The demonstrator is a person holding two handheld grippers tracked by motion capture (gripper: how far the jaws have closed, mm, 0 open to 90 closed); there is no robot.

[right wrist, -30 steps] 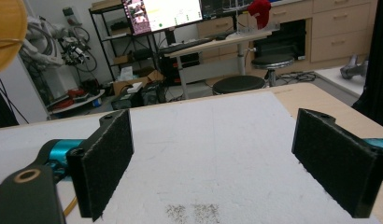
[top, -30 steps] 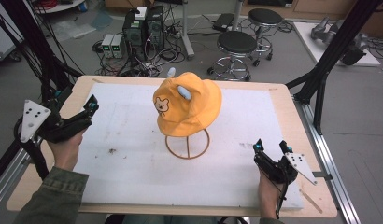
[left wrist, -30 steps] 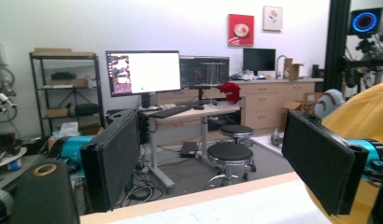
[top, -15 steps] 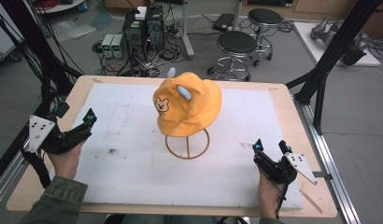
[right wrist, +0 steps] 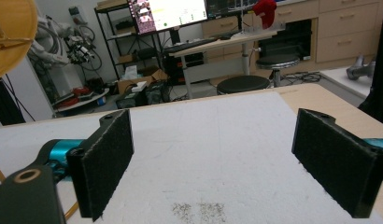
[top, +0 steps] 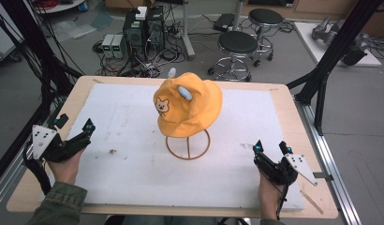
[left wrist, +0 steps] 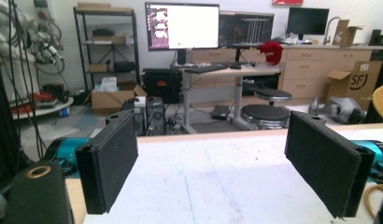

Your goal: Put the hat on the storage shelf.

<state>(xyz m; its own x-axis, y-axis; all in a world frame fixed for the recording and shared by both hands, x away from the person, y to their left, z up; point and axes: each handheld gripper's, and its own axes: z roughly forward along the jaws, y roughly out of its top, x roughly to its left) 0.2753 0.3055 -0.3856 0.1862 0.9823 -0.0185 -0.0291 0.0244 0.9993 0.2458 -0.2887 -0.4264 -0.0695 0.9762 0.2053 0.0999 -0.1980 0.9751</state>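
Your left gripper and right gripper: fingers spread, holding nothing. Yellow bear hat sits on its wire stand, mid-surface, well apart from both.

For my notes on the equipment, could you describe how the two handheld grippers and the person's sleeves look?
Each gripper, left gripper and right gripper, has a black body, two flat black rectangular jaws with a rough pad surface, teal parts at the jaw bases, and a grey three-cornered plate dotted with small marks. A black cable trails from each. The left sleeve is olive green.
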